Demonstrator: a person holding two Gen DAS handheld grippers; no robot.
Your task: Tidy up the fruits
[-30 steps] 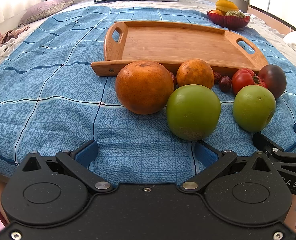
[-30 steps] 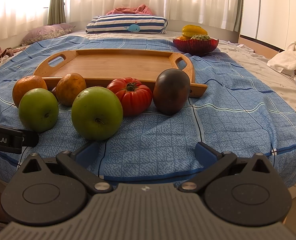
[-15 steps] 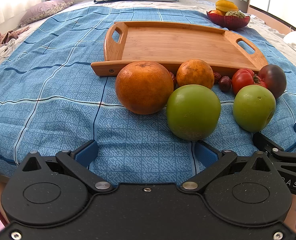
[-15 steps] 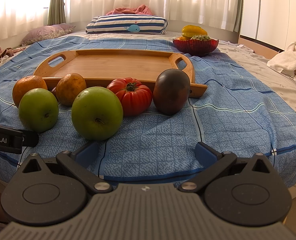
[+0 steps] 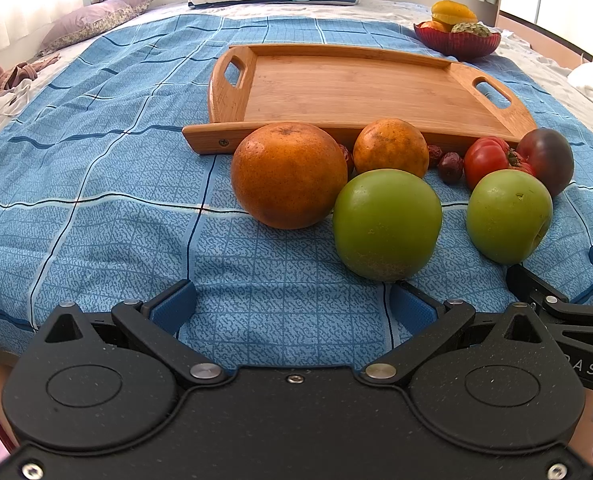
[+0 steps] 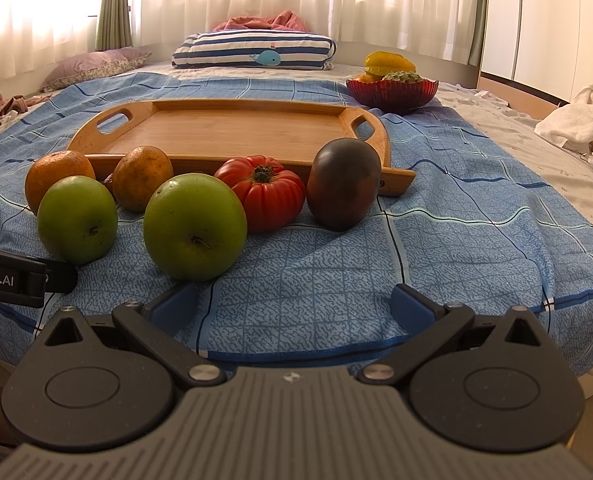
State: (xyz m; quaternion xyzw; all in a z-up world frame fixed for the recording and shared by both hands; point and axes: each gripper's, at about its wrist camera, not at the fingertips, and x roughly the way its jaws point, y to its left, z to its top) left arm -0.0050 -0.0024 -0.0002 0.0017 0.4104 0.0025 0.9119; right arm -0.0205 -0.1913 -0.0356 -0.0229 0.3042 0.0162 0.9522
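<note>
Left wrist view: your left gripper (image 5: 292, 306) rests low over the blue checked bedspread (image 5: 96, 220), fingers spread wide, nothing between them. At 12 o'clock lies the wooden tray (image 5: 356, 88), bare of fruit. Against its near rim stand the large orange (image 5: 289, 175) and the smaller orange (image 5: 390, 153), with small dark-red dates (image 5: 450, 167) tucked between fruit and rim. At 1 o'clock the near green apple (image 5: 386, 224) sits just beyond your right-hand fingertip, touching the large orange. At 2 o'clock come the second green apple (image 5: 509, 221), the red tomato (image 5: 490, 156) and the dark plum-coloured fruit (image 5: 547, 160). Part of your right gripper enters at 3 o'clock.

Right wrist view: your right gripper (image 6: 292, 304) is likewise spread wide and grips nothing. The same row appears from the other side: the green apple (image 6: 194, 226) at 11 o'clock just beyond the left fingertip, the second apple (image 6: 77, 218) and both oranges (image 6: 142, 178) at 10 o'clock, the tomato (image 6: 268, 194) and the dark fruit (image 6: 343, 189) near 12 o'clock, all on the bedspread before the tray (image 6: 232, 128). A red bowl (image 6: 392, 94) of other fruit stands beyond at 1 o'clock, a striped pillow (image 6: 252, 51) behind.
</note>
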